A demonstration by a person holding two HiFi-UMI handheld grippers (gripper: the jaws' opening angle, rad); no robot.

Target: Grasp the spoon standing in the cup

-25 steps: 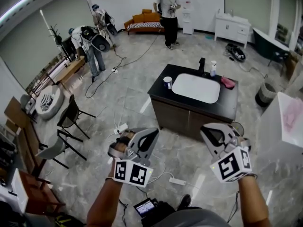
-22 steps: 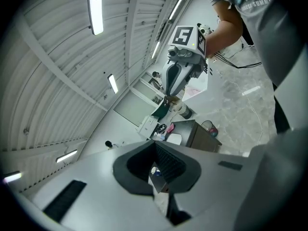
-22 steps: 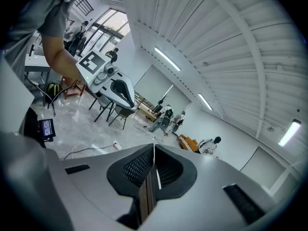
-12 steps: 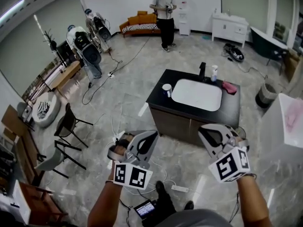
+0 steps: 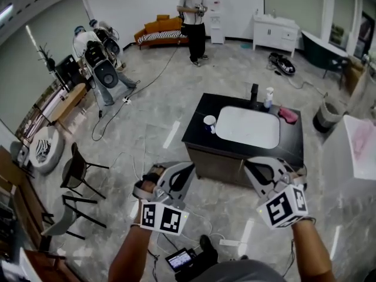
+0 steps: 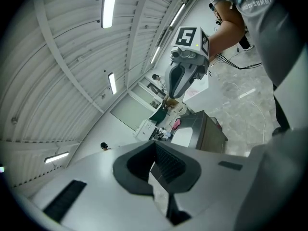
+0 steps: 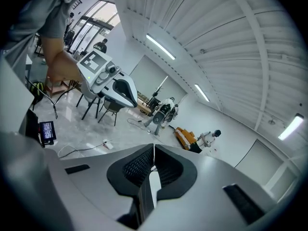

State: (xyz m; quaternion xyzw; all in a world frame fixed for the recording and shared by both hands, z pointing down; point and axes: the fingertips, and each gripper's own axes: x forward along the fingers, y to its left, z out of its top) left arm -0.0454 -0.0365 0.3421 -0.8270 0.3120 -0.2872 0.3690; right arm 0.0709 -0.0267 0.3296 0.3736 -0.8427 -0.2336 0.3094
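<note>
Now the desk and its cup draw nearer mid-frame; left claw and right claw ride closed, empty, well short.

The cup on the desk is too small to tell whether a spoon stands inside.
</note>
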